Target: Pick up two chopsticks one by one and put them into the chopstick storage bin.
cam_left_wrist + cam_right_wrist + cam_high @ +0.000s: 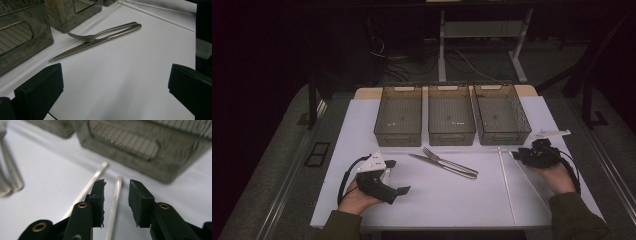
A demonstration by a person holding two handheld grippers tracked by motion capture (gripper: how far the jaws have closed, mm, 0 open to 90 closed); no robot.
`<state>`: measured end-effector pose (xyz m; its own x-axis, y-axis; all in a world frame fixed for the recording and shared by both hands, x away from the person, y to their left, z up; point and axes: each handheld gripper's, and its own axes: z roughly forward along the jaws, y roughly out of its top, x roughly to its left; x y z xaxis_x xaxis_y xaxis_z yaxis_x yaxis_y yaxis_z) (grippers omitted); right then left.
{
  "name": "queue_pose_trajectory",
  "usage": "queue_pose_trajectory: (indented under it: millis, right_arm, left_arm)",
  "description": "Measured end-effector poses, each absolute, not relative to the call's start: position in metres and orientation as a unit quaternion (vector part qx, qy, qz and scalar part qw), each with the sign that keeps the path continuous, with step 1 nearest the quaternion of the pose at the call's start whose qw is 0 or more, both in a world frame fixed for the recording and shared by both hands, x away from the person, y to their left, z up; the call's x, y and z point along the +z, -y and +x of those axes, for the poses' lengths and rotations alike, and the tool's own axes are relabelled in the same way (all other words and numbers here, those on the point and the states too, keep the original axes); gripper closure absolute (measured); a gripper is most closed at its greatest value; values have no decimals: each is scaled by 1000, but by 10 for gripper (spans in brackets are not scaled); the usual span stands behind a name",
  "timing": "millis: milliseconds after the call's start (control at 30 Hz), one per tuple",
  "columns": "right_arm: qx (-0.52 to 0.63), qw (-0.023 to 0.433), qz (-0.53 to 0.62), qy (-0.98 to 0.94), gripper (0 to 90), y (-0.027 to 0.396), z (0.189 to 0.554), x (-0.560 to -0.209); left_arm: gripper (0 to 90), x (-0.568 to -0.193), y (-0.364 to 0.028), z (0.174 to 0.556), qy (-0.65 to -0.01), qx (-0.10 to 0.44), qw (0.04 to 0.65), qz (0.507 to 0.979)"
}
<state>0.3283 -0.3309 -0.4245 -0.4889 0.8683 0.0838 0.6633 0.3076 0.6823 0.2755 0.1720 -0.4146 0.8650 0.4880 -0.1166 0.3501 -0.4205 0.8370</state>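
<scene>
A: Left to right: our left tongs rest on the bench with jaws wide apart, nothing between them; the knife and fork lie mid-bench.

B: Our right tongs straddle one chopstick, pads apart, not pressing. Its twin lies just beside, below the right bin.

A: Thin, white, smooth. We judge it could roll away, or we'd pinch both.

Dim overall, with the white table brightest against a near-black room, soft shadows, and close jaws in the right gripper view perhaps slightly out of focus.
</scene>
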Motion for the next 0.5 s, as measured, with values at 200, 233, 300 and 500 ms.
queue_pose_trajectory:
  millis: [200, 233, 300, 500]
  right_arm:
    - [329, 150, 473, -804, 679, 339, 287, -428]
    - [329, 145, 474, -803, 691, 341, 282, -428]
    - [328, 144, 475, -803, 699, 343, 278, -428]
    - [318, 134, 479, -807, 745, 349, 265, -435]
  left_arm:
    - [0, -415, -172, 275, -251, 71, 478, 839]
    - [0, -416, -172, 275, -251, 71, 478, 838]
    - [0, -416, -171, 275, -252, 70, 480, 837]
    - [0, -416, -170, 274, -252, 71, 478, 839]
